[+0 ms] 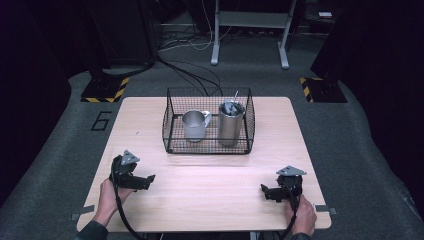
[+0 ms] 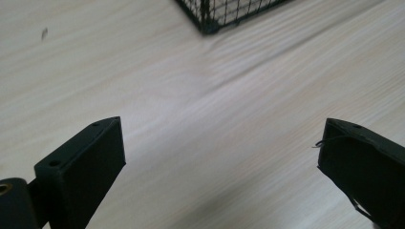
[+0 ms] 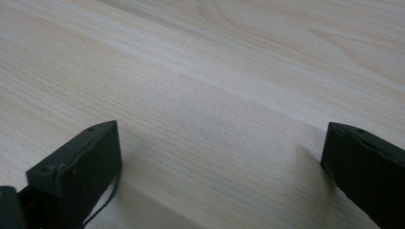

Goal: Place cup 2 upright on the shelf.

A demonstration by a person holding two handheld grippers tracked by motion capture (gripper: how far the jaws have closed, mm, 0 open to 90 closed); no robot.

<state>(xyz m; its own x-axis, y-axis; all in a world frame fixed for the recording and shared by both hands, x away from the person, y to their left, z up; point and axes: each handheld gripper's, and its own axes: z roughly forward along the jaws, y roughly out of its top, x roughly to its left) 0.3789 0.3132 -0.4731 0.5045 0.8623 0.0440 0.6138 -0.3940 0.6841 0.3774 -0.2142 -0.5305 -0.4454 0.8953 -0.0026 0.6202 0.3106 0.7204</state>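
1 black wire basket (image 1: pixel 172 134) stands at the far middle of the wooden surface (image 1: pixel 210 185). inside it are 2 steel vessels: 1 handled mug (image 1: pixel 194 125) on the left and 1 taller tumbler (image 1: pixel 230 123) on the right, with 1 straw-like rod in it. 2 grippers rest near the front edge, well apart from the basket: left gripper (image 1: pixel 148 179) and right gripper (image 1: pixel 264 191), both with fingers spread and holding nothing. the floor bears a "6" (image 1: pixel 101 120).

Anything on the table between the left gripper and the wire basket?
Nothing: the high view shows bare wood between the left gripper and the wire basket; the left gripper view shows bare table up to the basket's corner.
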